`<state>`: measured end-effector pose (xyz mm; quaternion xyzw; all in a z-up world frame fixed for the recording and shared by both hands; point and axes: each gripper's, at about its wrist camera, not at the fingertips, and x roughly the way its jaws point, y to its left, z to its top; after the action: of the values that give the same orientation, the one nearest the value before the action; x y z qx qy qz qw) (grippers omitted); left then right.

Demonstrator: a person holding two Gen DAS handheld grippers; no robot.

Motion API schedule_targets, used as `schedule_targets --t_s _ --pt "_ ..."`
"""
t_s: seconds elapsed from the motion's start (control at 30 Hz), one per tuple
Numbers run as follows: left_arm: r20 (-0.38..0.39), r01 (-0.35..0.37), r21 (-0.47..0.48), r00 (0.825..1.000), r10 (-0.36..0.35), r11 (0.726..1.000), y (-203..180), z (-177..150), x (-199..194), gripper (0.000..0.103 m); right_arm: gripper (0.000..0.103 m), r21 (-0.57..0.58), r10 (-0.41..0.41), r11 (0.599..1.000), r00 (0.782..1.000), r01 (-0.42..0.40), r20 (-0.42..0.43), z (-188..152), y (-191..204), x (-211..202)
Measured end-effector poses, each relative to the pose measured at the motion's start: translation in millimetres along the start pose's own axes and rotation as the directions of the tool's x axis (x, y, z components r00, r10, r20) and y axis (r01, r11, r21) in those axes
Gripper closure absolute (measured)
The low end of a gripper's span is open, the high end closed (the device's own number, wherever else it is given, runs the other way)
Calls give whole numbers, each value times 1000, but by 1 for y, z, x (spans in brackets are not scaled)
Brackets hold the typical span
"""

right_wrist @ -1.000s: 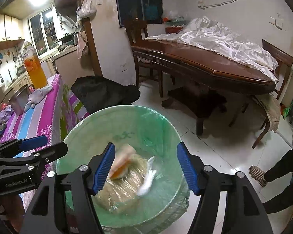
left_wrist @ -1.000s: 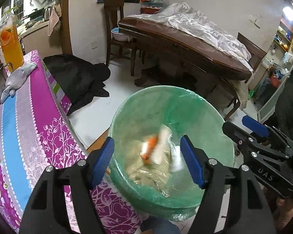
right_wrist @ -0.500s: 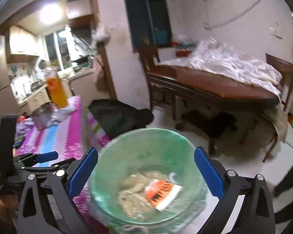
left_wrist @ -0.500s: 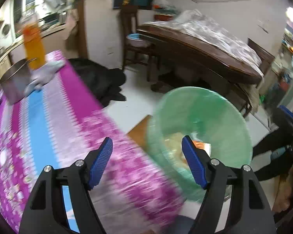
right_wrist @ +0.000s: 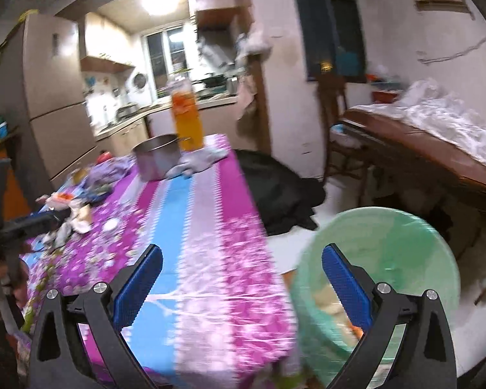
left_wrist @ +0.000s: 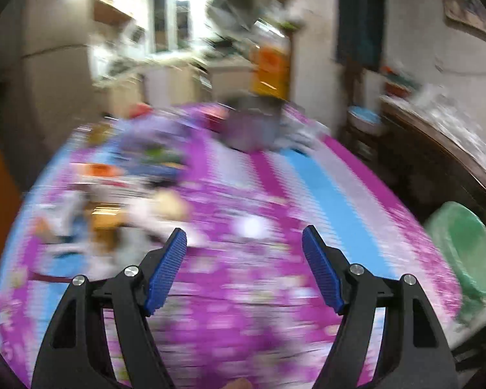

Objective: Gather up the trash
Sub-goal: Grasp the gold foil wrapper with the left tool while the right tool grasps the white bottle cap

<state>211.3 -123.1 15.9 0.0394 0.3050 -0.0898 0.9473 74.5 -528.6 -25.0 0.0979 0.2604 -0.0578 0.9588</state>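
The green lined bin (right_wrist: 388, 236) stands on the floor at the table's near right corner, with wrappers (right_wrist: 327, 301) lying inside; it also shows at the right edge of the left wrist view as the bin (left_wrist: 460, 246). My right gripper (right_wrist: 242, 253) is open and empty, straddling the table corner and the bin rim. My left gripper (left_wrist: 243, 236) is open and empty above the purple tablecloth (left_wrist: 275, 194); this view is heavily blurred. Scattered trash (right_wrist: 74, 217) lies on the cloth at the left, also seen as blurred trash (left_wrist: 107, 207).
A steel pot (right_wrist: 157, 160), a tall orange drink bottle (right_wrist: 186, 120) and a grey glove (right_wrist: 197, 162) stand at the table's far end. A black bag (right_wrist: 275, 191) lies on the floor. A wooden table (right_wrist: 437, 168) with a white sheet is at right.
Both grippers swung left, away from above the bin and toward the table. The right jaws opened wider. The pieces seen falling a second ago now lie in the bin.
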Motion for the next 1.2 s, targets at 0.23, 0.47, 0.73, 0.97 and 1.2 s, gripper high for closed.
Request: schedule_targets --t_s 0.23,0.47,0.73,0.97,1.2 --pt "3 -160 -106 987 161 981 85 -9 5 21 5 -58 116 991 992 -119 -48 -3 60 28" --pt "-71 -138 -89 989 131 986 93 -11 43 22 5 -99 184 977 980 -191 -83 -5 101 46" --pt "-108 -149 -99 984 139 984 105 -15 64 84 5 -145 267 948 955 -284 -127 -5 124 64" --pt "-31 -106 -124 994 103 987 115 -20 28 93 55 -211 336 898 912 -386 -237 1 163 111" --pt "13 -26 -179 1000 28 983 132 -28 -4 94 55 -280 337 860 888 -426 -313 17 207 170"
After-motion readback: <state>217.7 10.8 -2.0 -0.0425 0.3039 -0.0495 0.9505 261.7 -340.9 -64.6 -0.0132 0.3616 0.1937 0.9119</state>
